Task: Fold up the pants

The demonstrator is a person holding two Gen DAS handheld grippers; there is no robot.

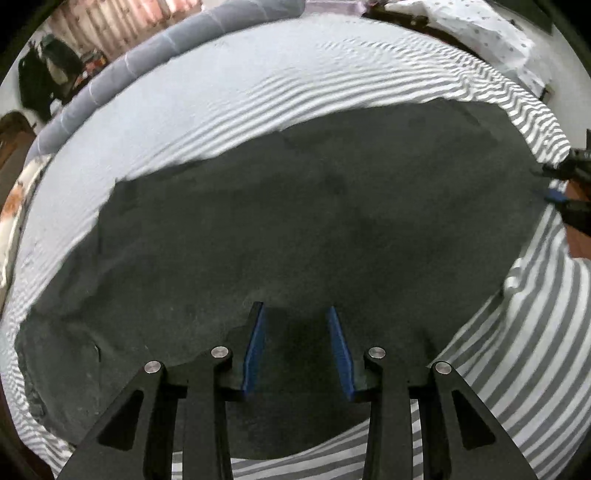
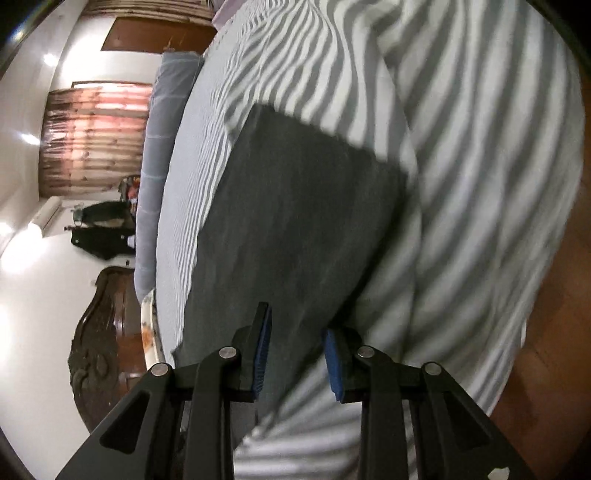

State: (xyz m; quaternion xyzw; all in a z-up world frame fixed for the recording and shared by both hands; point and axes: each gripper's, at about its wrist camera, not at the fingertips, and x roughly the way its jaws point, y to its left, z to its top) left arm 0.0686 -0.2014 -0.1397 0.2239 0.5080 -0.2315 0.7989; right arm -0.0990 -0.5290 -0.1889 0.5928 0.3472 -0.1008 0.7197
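Dark grey pants [image 1: 288, 229] lie flat and folded on a grey-and-white striped bed sheet [image 1: 258, 96]. My left gripper [image 1: 297, 314] is open just above the pants' near edge, holding nothing. My right gripper shows at the far right of the left wrist view [image 1: 565, 192], beside the pants' right end. In the right wrist view the pants [image 2: 295, 221] stretch away from my right gripper [image 2: 295, 325], which is open with its blue pads over the near end of the cloth. The view is tilted and blurred.
A blue-grey quilt roll [image 1: 147, 62] lies along the far side of the bed. A spotted white pillow [image 1: 480, 33] sits at the back right. A carved dark wooden bed end [image 2: 103, 332] and wooden floor [image 2: 546, 369] show beside the bed.
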